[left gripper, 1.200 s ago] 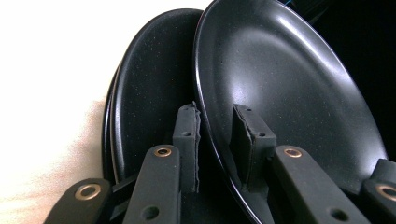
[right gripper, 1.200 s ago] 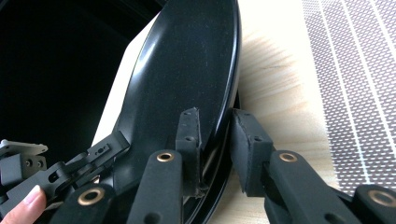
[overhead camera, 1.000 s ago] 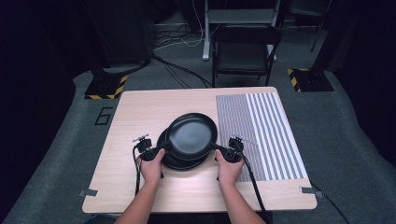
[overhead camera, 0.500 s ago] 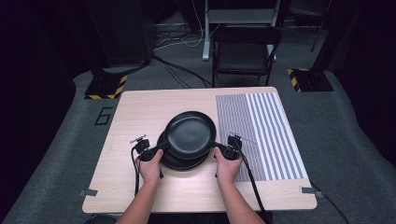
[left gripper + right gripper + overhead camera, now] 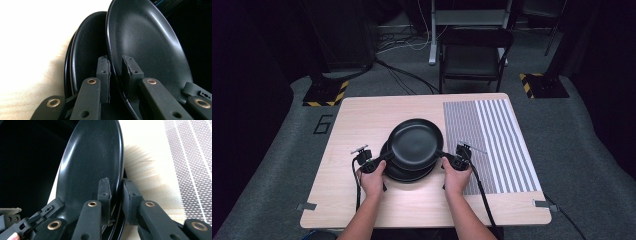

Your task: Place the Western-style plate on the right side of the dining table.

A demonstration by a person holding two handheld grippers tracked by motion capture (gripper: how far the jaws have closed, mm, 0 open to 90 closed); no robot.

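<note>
A black top plate (image 5: 414, 142) hangs tilted just above a stack of black plates (image 5: 404, 175) on the wooden table (image 5: 362, 120). My left gripper (image 5: 384, 157) grips its left rim and my right gripper (image 5: 444, 157) its right rim. In the left gripper view the top plate's (image 5: 142, 42) rim runs between my left gripper's (image 5: 115, 67) pads, whose jaws have just been closing onto it, with a lower plate (image 5: 87, 45) behind. In the right gripper view my right gripper (image 5: 116, 190) is shut on the top plate's (image 5: 92, 157) rim.
A grey striped mat (image 5: 492, 140) covers the table's right part, right beside my right hand. Behind the table's far edge stands a black chair (image 5: 474, 55). Cables trail from both grippers toward the near edge.
The top plate has crept slightly up and away from the stack. Both hands have stayed nearly where they were at its sides.
</note>
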